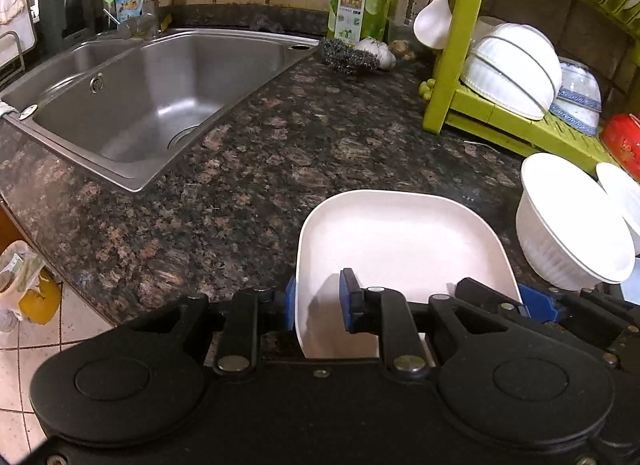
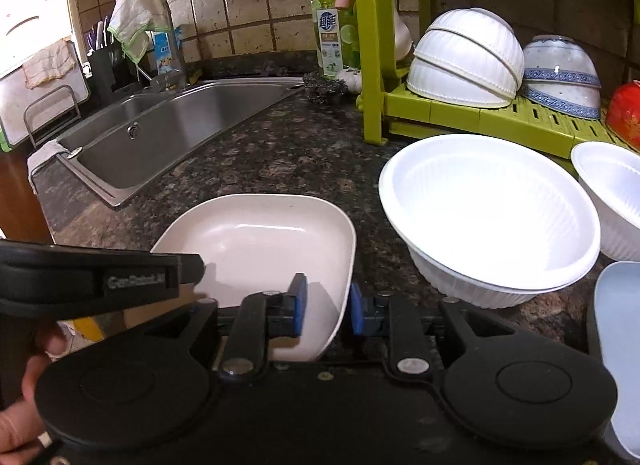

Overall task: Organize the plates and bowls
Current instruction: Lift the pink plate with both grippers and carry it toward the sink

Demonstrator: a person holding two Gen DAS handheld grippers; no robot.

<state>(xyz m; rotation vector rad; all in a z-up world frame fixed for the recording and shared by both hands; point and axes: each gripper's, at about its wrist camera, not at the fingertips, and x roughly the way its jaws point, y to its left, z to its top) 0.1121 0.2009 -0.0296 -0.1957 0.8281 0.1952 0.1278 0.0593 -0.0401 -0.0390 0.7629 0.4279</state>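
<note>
A: From the left wrist, a speckled granite worktop [image 1: 248,169] runs past a steel sink [image 1: 160,97] to a green dish rack [image 1: 496,117] far right. The left claw [image 1: 318,299] pinches the left rim of the square plate [image 1: 400,241], one pad inside, one outside.

B: The right wrist shows the right claw [image 2: 328,305] straddling the same plate's right rim [image 2: 256,241], pads near but seemingly not quite clamped. A white ribbed bowl [image 2: 488,217] sits just right of it.

A: So the person should probably seat that right claw firmly before lifting, keep both level, and clear the bowl toward the rack.
</note>
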